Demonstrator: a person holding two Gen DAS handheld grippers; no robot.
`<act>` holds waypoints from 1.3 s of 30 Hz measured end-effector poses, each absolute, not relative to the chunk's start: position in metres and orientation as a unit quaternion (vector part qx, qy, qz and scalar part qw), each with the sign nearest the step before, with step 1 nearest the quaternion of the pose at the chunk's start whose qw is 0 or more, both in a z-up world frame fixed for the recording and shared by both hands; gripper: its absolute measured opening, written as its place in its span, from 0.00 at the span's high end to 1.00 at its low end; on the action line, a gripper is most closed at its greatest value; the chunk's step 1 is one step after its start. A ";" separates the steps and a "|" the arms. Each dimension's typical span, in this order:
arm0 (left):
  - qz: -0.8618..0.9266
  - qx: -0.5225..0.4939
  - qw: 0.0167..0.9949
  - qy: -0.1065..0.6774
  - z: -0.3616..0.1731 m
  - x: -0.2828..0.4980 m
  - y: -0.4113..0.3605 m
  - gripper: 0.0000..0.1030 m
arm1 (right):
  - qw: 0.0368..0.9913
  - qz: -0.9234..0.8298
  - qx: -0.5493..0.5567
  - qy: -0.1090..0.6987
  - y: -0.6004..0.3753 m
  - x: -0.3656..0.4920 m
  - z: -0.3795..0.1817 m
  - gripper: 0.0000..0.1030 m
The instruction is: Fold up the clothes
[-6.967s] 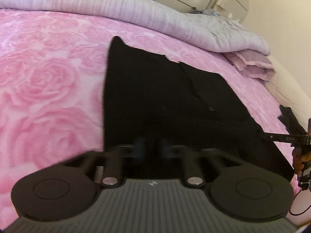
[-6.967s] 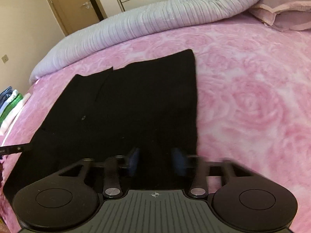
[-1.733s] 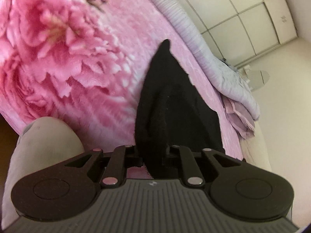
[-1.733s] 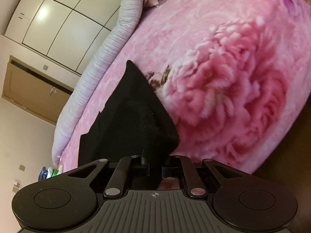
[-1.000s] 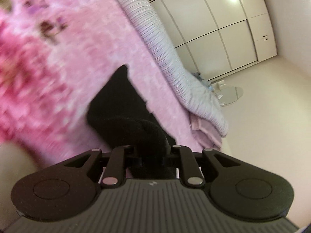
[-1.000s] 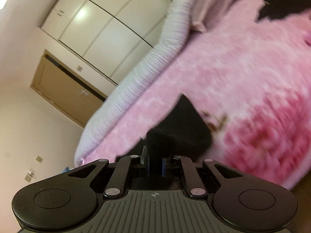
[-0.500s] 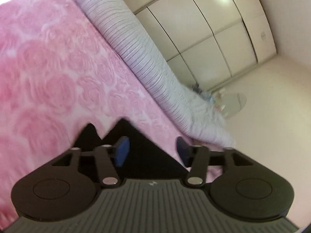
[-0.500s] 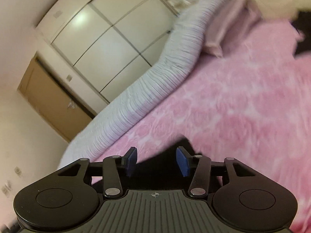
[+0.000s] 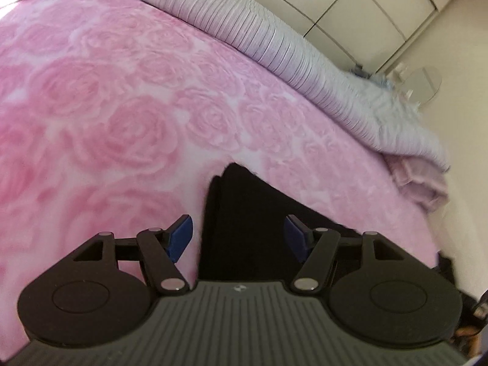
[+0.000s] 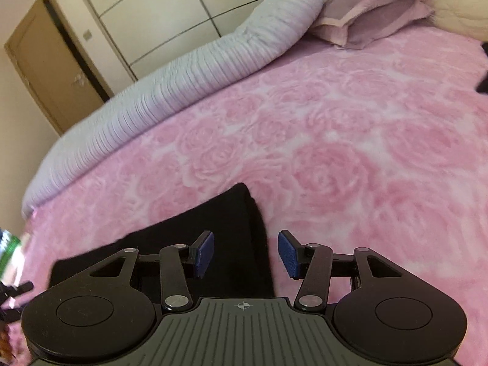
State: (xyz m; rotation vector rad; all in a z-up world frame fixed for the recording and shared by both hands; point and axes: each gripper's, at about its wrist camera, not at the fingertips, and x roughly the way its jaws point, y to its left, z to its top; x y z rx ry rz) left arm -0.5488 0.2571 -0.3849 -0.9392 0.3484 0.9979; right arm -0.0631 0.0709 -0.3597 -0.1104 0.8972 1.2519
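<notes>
On bedspread [image 9: 122, 116]: folded garment [image 9: 244, 228] (door [image 10: 45, 70] rightward).

The black garment [image 9: 244, 222] lies flat on the pink rose-patterned bedspread [image 9: 116, 116], at its near side, folded over on itself so two layers show along the far edge. Its far corners are squared, with one layer edge slightly offset from the other.

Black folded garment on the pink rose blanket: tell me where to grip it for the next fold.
Grip the black folded garment at its far corners, where stacked edges show: left gripper on its left corner, right gripper on its right, both from above.
</notes>
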 end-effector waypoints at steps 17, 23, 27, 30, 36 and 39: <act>0.517 -0.244 0.787 0.233 -0.376 -0.516 0.240 0.83 | 0.766 0.533 -0.137 0.332 0.093 -0.087 -0.374 0.78; 0.445 -0.215 0.835 0.241 -0.349 -0.482 0.188 0.83 | 0.706 0.628 -0.163 0.284 0.071 -0.154 -0.348 0.70; 0.397 -0.184 0.855 0.279 -0.365 -0.438 0.162 0.83 | 0.659 0.673 -0.237 0.238 0.077 -0.215 -0.367 0.69; 0.393 -0.159 0.848 0.318 -0.384 -0.422 0.153 0.83 | 0.651 0.673 -0.294 0.193 0.077 -0.238 -0.388 0.69; 0.446 -0.166 0.826 0.302 -0.395 -0.483 0.149 0.97 | 0.694 0.630 -0.278 0.210 0.038 -0.187 -0.398 0.57; 0.473 -0.173 0.812 0.294 -0.398 -0.514 0.147 0.97 | 0.708 0.617 -0.242 0.245 0.010 -0.154 -0.394 0.57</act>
